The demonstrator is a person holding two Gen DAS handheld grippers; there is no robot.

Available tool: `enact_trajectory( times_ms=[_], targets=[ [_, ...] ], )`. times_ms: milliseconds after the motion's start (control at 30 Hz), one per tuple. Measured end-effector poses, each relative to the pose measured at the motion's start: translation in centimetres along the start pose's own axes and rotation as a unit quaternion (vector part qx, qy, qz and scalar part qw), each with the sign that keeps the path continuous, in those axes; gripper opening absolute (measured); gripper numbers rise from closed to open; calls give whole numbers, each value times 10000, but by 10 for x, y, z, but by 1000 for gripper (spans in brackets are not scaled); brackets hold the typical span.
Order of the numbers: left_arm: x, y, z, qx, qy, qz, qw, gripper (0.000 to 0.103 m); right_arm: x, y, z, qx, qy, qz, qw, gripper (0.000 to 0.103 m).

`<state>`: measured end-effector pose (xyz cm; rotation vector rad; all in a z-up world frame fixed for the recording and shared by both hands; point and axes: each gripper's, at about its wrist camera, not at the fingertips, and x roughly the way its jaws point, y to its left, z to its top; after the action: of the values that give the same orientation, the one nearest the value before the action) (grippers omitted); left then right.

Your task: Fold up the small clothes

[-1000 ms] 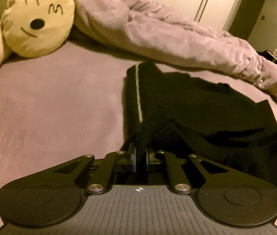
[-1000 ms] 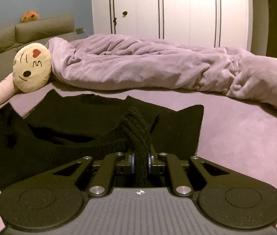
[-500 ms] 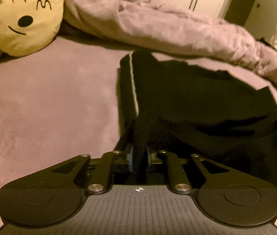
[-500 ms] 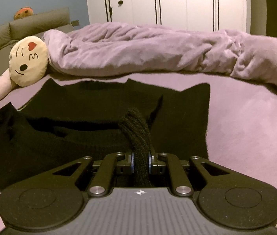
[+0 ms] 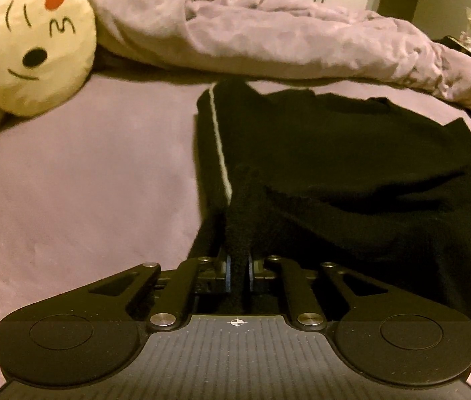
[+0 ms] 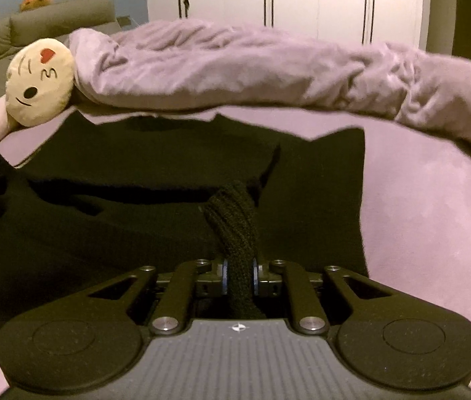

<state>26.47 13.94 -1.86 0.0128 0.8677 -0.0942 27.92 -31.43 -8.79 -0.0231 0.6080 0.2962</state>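
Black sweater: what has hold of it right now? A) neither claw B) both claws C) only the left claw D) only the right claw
B: the left claw is shut on a bunched edge of the black sweater, and the right claw pinches another bunch of the same knit.

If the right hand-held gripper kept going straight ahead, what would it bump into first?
Probably the rest of the black sweater it is shut on, spread flat just ahead of the right hand-held gripper. Beyond that lies the bunched lilac blanket. Depth is hard to judge in this view.
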Motion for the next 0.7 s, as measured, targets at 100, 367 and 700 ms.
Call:
enact_trajectory(
  times_ms=[100,367,700],
  targets=[
    [-15,1,2,-53,-138,-12,9999,11,-18,2,5,-35,-195,-35,9998,11],
    [-45,6,-1,-293,-453,-34,9985,11,-59,5,20,-80,-636,-73,9979,11],
    [-51,25,-15,-714,-503,26,9962,11,-82,15,21,-146,-879,-133,9959,11]
  ],
)
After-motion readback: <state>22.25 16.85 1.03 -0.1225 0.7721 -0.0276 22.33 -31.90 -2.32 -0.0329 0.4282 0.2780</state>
